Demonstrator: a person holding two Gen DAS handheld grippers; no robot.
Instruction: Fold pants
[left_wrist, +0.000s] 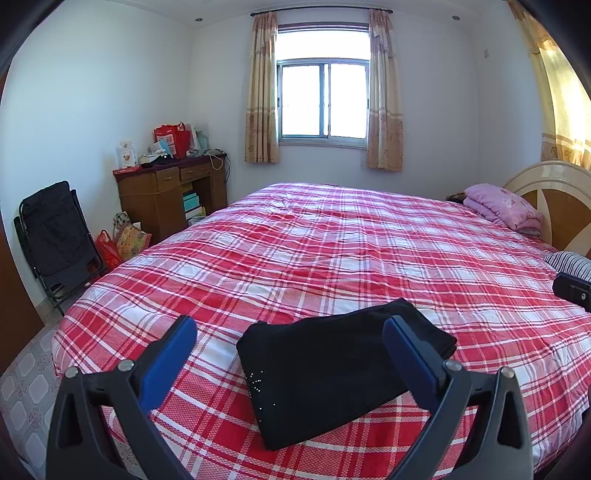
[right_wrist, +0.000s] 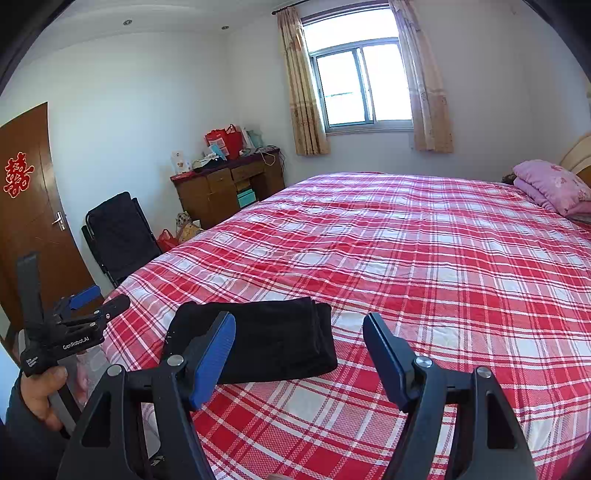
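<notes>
Black pants (left_wrist: 332, 373) lie folded into a compact rectangle near the front edge of the red plaid bed (left_wrist: 332, 251). My left gripper (left_wrist: 291, 339) is open and empty, held above the pants, its blue pads (left_wrist: 168, 363) spread to either side. In the right wrist view the folded pants (right_wrist: 273, 339) lie left of centre. My right gripper (right_wrist: 299, 339) is open and empty, hovering above the bed just right of the pants. The left gripper (right_wrist: 85, 306) shows at the far left, held in a hand.
A pink folded quilt (left_wrist: 502, 206) and headboard (left_wrist: 554, 199) are at the far right. A striped cloth (left_wrist: 570, 262) lies at the right edge. A wooden desk (left_wrist: 166, 195), a black folded chair (left_wrist: 55, 236) and bags stand left of the bed. A door (right_wrist: 29, 206) is at the left.
</notes>
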